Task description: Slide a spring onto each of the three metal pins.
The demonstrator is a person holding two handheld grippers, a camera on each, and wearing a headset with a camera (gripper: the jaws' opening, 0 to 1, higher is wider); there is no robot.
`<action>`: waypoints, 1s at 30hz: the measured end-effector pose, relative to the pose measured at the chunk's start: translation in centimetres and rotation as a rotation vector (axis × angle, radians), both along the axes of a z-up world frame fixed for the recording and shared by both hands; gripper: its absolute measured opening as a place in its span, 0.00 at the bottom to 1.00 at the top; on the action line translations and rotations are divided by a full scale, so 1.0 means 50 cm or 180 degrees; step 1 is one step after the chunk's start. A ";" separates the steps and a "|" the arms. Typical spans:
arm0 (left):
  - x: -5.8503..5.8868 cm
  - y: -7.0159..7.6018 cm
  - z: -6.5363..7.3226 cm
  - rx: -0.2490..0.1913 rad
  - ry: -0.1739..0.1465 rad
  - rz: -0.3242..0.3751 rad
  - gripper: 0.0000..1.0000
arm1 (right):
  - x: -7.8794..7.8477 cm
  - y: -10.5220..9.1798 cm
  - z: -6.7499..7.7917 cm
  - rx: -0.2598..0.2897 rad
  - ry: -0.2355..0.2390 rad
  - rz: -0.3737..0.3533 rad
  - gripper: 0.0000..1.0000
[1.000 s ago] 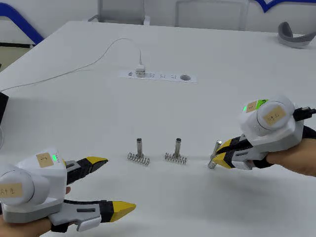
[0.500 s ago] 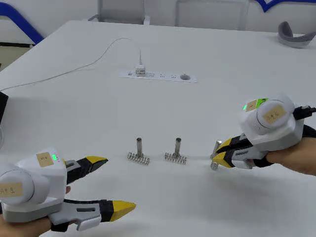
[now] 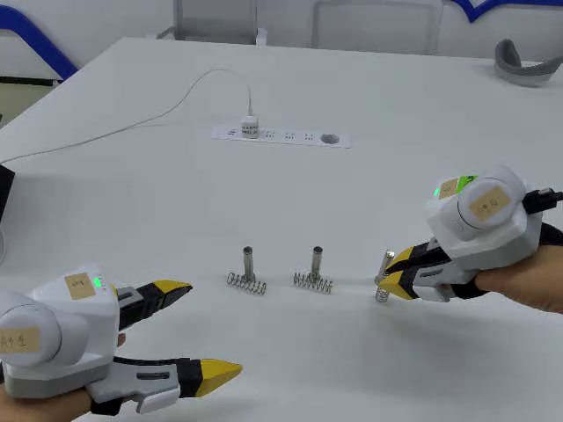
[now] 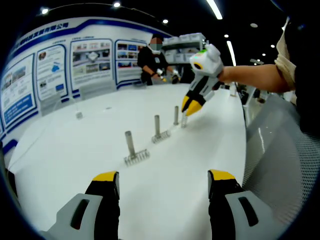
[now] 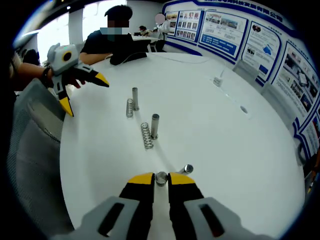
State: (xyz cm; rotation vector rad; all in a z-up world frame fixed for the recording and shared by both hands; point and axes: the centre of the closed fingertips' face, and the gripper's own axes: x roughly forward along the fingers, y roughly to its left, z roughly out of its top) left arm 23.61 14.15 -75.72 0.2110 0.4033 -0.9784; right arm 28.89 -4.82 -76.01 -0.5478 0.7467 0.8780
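white table [image 3: 132, 202], power strip [image 3: 281, 136] far beyond both jaws; wall posters [image 4: 95, 57] and a person [image 4: 150, 64] at the far edge. left gripper [image 3: 211, 327]: jaws apart, holding nothing. right gripper [image 3: 392, 274]: jaws pinched on upright spring [image 3: 382, 294], third pin [image 3: 388, 261] just beside the tips. first pin [image 3: 249, 261] and second pin [image 3: 317, 261] upright between the grippers, loose springs [image 3: 246, 282] lying at their bases.

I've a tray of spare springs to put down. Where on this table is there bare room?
Bare: the wide stretch between the power strip and the pins, and the near edge between the left gripper and the right gripper. Crowded: the pin row with its loose springs, where the right gripper holds the third spring.
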 end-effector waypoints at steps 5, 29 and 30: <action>0.000 0.000 0.000 0.0000 0.0000 -0.0001 0.73 | 0.000 0.000 0.004 0.0003 -0.0005 -0.0005 0.12; -0.002 -0.001 -0.002 -0.0009 -0.0003 -0.0007 0.73 | -0.007 0.015 0.046 0.0047 -0.0058 0.0021 0.12; -0.001 -0.001 -0.002 -0.0007 -0.0004 -0.0008 0.73 | -0.007 0.016 0.047 0.0044 -0.0063 0.0026 0.12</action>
